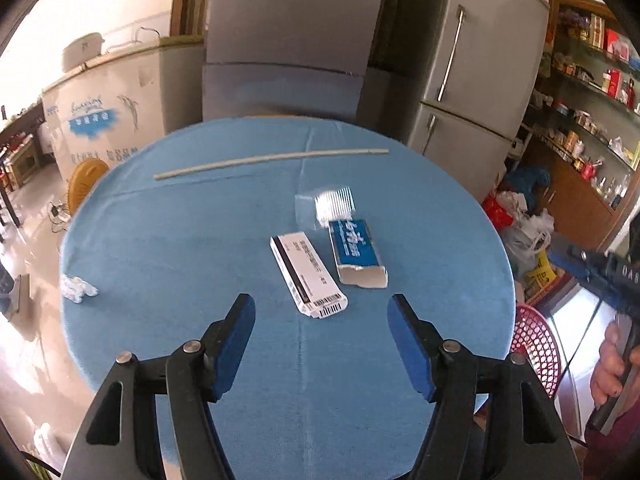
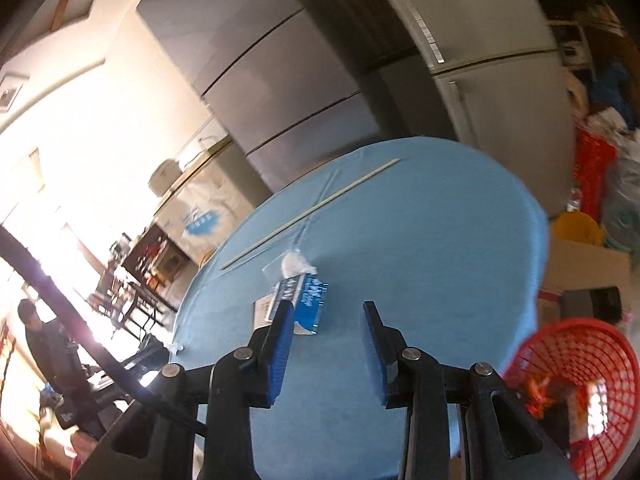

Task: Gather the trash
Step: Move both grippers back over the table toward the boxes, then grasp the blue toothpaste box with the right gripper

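Note:
A round table with a blue cloth carries a white box, a blue box, a clear bag of cotton swabs, a long thin stick and a crumpled white tissue near its left edge. My left gripper hovers open just short of the white box's near end, with nothing in it. My right gripper stands over the near side of the table, its jaws narrowly apart and empty. Beyond it lie the blue box, the bag and the stick.
A red mesh basket with something orange inside sits at the table's right edge, seen also as the basket. Grey fridges and a chest freezer stand behind. Shelves and bags crowd the right. A person stands far left.

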Demonstrator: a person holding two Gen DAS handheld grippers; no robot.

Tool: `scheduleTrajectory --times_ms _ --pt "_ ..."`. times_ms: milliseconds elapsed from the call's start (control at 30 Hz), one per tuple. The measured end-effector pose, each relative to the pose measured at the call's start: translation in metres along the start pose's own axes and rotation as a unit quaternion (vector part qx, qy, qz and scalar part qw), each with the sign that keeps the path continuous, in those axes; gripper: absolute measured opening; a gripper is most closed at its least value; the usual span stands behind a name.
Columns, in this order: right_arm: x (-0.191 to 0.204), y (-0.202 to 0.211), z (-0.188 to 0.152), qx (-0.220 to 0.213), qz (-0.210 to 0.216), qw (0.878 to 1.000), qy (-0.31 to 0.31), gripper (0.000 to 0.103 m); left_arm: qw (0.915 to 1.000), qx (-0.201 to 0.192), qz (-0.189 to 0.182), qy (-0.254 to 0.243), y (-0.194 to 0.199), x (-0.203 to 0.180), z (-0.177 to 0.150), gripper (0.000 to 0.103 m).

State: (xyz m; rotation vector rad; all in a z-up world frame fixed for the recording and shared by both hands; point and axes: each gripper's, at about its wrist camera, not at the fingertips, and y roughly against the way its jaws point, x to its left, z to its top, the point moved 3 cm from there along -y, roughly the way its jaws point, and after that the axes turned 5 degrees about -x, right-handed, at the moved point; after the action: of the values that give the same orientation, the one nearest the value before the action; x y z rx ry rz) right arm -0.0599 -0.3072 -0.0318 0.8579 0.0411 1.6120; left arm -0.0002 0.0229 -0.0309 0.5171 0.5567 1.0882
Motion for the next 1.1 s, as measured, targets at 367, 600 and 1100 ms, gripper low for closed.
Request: scheduleTrajectory --times_ms 367,600,1100 --pt "-0.012 -0.066 -0.013 0.049 -0.016 0.999 -0.011 0.066 0.9964 0.079 -0.029 0.006 -0.088 0.005 -0.011 0.070" --pt "-0.030 -0.095 -0.018 0.076 -0.030 0.996 -0.029 0.066 0.9937 0.109 -0.023 0.015 -0.131 0.007 -0.013 0.070" --pt "0.023 -0.175 -0.011 0.140 -0.004 0.990 0.026 0.066 0.9924 0.114 0.011 0.045 -0.151 0.040 -0.015 0.070"
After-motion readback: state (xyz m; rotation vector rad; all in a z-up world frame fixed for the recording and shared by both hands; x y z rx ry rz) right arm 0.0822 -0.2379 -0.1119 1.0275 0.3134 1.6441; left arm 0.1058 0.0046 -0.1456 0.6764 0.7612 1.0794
